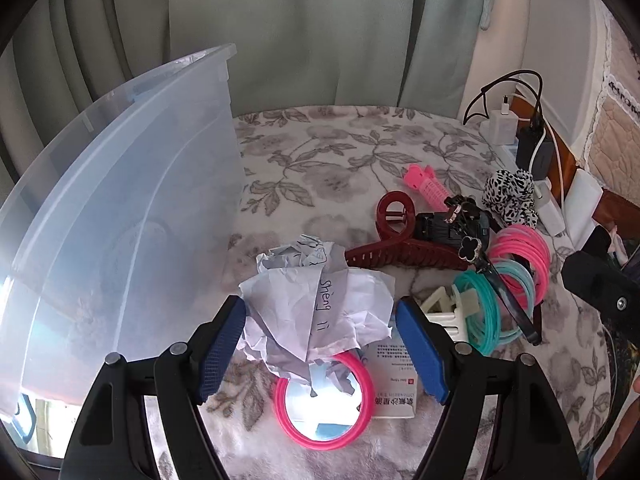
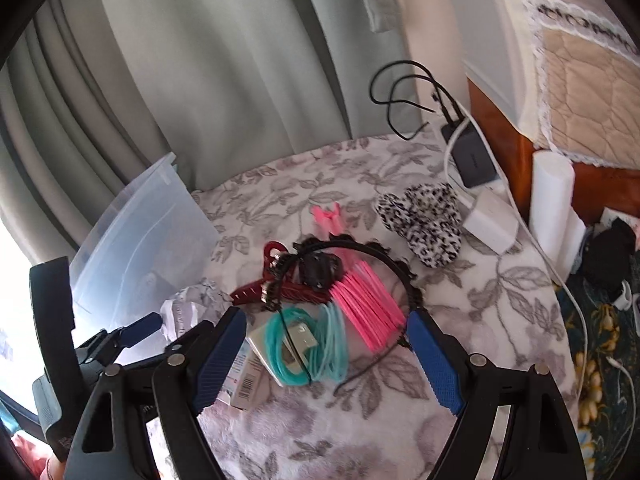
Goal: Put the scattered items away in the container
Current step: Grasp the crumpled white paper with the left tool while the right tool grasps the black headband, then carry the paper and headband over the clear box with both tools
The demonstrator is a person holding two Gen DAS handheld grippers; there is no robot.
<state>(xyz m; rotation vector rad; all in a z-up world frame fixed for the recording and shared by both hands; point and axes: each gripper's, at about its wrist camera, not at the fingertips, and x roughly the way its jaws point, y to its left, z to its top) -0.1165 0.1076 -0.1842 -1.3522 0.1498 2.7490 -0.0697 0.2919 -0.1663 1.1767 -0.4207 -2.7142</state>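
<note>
While poised above a pile not yet cleared: both tools empty. Far left: clear plastic container (image 1: 120, 200), one wall turned toward the clutter, likely set close for short carries. Contents hard to read through the cloudy wall. Just right of the container: left gripper (image 1: 320, 312), jaws spread wide and gripping nothing. Pads on either side of the crumpled paper (image 1: 296, 264) without visibly pressing it, probably lined up to take this nearest, lightest piece first. Under the paper's near edge, close to the container: pink round mirror (image 1: 324, 408), half covered, with a white printed box (image 1: 394, 384) against its right rim. Best left until the paper is off. Farther right of the container: dark red claw clip (image 1: 404, 256), flat on the floral cloth (image 1: 320, 152), with a black clip piled on its far end. Farther again: teal bangles (image 2: 336, 344) looped over a pale clip, pink bangles (image 2: 368, 304) fanned beside them, and a black headband (image 2: 360, 245) arched across both. Tangled enough to risk dragging the rest along with any single piece. Over that tangle: right gripper (image 2: 326, 318), jaws likewise wide apart and empty, one end of the headband just by the right pad. Farthest from the container: leopard scrunchie (image 2: 424, 224), then chargers (image 2: 472, 160) and cables at the cloth's edge, probably no part of the tidy.
</note>
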